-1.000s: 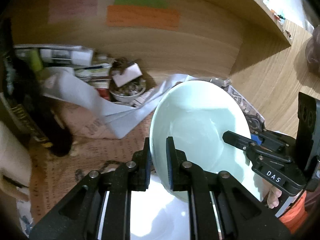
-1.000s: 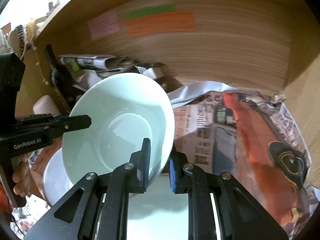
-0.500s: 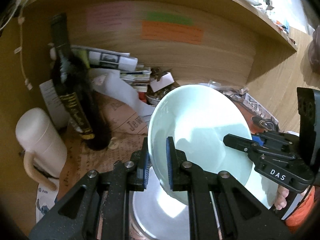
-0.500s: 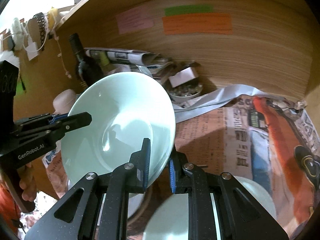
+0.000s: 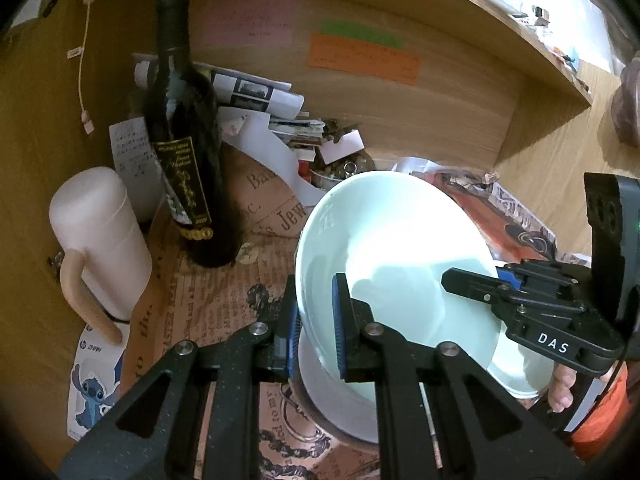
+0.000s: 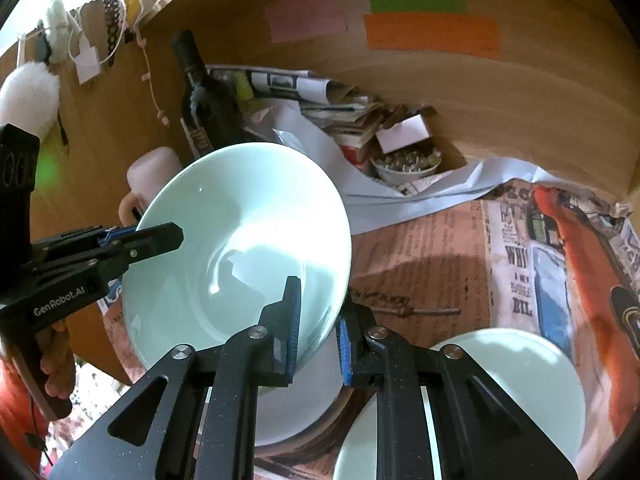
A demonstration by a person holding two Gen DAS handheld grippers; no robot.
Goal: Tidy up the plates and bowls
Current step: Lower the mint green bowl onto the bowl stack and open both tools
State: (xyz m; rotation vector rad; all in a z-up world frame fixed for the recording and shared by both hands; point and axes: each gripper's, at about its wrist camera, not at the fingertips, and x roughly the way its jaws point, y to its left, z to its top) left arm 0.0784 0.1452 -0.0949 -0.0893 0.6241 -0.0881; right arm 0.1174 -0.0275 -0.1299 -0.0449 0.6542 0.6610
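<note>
Newspaper-lined shelf point(image 6: 448, 248) fills both frames. At frame center, tilted, the pale green bowl point(image 5: 396, 256) is pinched by its rim on 2 opposite sides: left gripper point(image 5: 316, 318) and right gripper point(image 6: 318, 322), each narrowed onto it. Below it sits a white plate point(image 6: 296, 396); a second pale bowl point(image 6: 520, 392) lies lower right. A wine bottle point(image 5: 184, 152) and white mug point(image 5: 100, 236) stand at left.
</note>
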